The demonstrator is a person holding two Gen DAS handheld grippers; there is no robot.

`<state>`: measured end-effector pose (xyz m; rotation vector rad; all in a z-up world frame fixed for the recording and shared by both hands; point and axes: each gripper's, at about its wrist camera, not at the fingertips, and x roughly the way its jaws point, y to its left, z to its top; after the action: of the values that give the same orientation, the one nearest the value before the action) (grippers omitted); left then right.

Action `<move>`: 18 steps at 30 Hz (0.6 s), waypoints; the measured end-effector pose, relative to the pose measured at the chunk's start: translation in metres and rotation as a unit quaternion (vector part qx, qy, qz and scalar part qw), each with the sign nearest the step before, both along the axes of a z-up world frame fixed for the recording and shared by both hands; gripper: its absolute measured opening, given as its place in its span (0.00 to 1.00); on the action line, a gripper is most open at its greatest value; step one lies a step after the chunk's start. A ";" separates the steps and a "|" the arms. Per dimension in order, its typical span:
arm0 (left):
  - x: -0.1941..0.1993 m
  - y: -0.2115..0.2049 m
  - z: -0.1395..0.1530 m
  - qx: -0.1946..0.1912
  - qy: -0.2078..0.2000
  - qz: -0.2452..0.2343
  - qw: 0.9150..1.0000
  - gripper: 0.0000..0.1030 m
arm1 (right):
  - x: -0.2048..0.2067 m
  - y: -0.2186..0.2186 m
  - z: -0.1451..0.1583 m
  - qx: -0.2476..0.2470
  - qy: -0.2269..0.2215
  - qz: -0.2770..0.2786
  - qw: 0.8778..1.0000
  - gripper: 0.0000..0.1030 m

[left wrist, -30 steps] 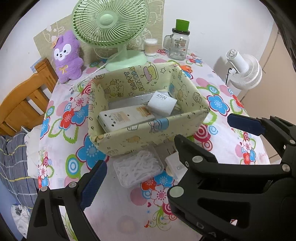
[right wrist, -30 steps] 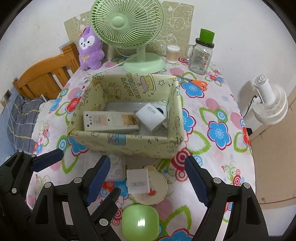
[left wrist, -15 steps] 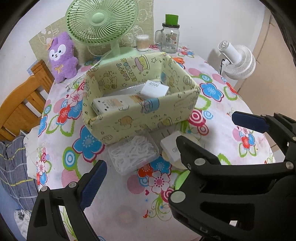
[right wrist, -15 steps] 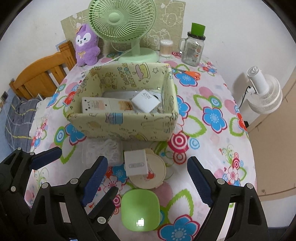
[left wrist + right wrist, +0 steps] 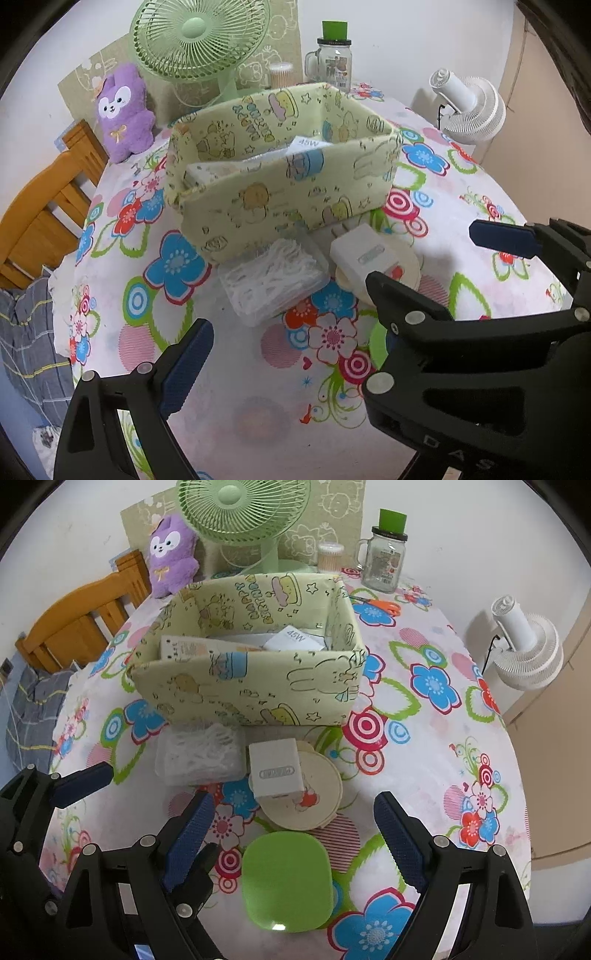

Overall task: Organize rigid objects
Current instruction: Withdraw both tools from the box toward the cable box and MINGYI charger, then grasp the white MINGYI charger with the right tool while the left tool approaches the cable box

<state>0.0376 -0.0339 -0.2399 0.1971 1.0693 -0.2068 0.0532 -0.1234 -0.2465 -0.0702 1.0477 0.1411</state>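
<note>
A yellow cartoon-print fabric box point(image 5: 280, 199) point(image 5: 251, 690) holds a white power strip point(image 5: 192, 648) and a white 45W charger point(image 5: 291, 638). In front of it lie a clear case of white floss picks point(image 5: 273, 277) point(image 5: 199, 757), a white adapter point(image 5: 275, 771) point(image 5: 365, 254) resting on round beige coasters point(image 5: 317, 801), and a green rounded-square piece point(image 5: 288, 882). My right gripper point(image 5: 293, 801) is open, hovering over the green piece and the coasters. My left gripper point(image 5: 291, 332) is open just below the floss case; its right finger is hidden behind the right gripper.
At the back stand a green desk fan point(image 5: 243, 509), a purple plush point(image 5: 171, 554), a cotton swab tub point(image 5: 330, 555) and a glass jar with a green lid point(image 5: 384, 557). Orange scissors point(image 5: 384, 607) lie back right. A wooden chair point(image 5: 77, 627) is left, a white fan point(image 5: 524, 646) right.
Both grippers have come down and closer to the items in front of the box, so the box looks flatter. The right gripper's fingers stand slightly wider apart.
</note>
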 end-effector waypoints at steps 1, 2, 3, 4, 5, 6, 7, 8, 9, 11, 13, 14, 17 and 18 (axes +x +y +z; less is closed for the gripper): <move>-0.001 0.001 -0.003 0.000 0.002 0.001 1.000 0.93 | -0.001 0.001 -0.001 -0.002 -0.002 0.000 1.000 0.87; -0.001 0.001 -0.005 0.001 0.003 0.001 1.000 0.93 | -0.002 0.002 -0.004 -0.004 -0.003 0.000 1.000 0.87; -0.001 0.002 -0.009 0.000 0.006 0.002 1.000 0.93 | -0.003 0.002 -0.006 -0.005 -0.005 0.001 1.000 0.87; -0.002 0.003 -0.011 0.000 0.008 0.003 1.000 0.93 | -0.004 0.003 -0.007 -0.006 -0.010 0.001 1.000 0.87; -0.002 0.003 -0.013 -0.001 0.010 0.003 1.000 0.93 | -0.006 0.004 -0.008 -0.007 -0.018 0.003 1.000 0.87; -0.002 0.004 -0.016 -0.003 0.011 0.003 1.000 0.93 | -0.008 0.004 -0.009 -0.010 -0.027 0.004 1.000 0.87; -0.002 0.004 -0.018 -0.003 0.013 0.003 1.000 0.93 | -0.009 0.005 -0.011 -0.013 -0.031 0.005 0.999 0.87; -0.002 0.005 -0.021 -0.002 0.014 0.003 1.000 0.93 | -0.008 0.005 -0.013 -0.017 -0.030 0.006 0.999 0.87; -0.001 0.005 -0.024 -0.001 0.016 0.003 1.000 0.93 | -0.008 0.006 -0.015 -0.017 -0.028 0.007 0.999 0.87; -0.001 0.005 -0.027 -0.001 0.017 0.004 1.000 0.93 | -0.005 0.006 -0.019 -0.019 -0.024 0.006 1.000 0.87; 0.000 0.006 -0.031 -0.003 0.019 0.008 1.000 0.93 | -0.003 0.005 -0.023 -0.020 -0.021 0.004 1.000 0.87; 0.001 0.007 -0.032 -0.004 0.019 0.010 1.000 0.93 | -0.001 0.005 -0.025 -0.020 -0.021 0.003 1.000 0.87; 0.003 0.009 -0.035 -0.007 0.019 0.018 1.000 0.93 | 0.002 0.006 -0.030 -0.015 -0.018 0.007 1.000 0.87; 0.004 0.010 -0.037 -0.008 0.020 0.021 1.000 0.93 | 0.003 0.006 -0.032 -0.015 -0.018 0.008 1.000 0.87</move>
<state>0.0418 -0.0239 -0.2769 0.1566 1.1099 -0.1828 0.0560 -0.1172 -0.2782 -0.1080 1.0145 0.1383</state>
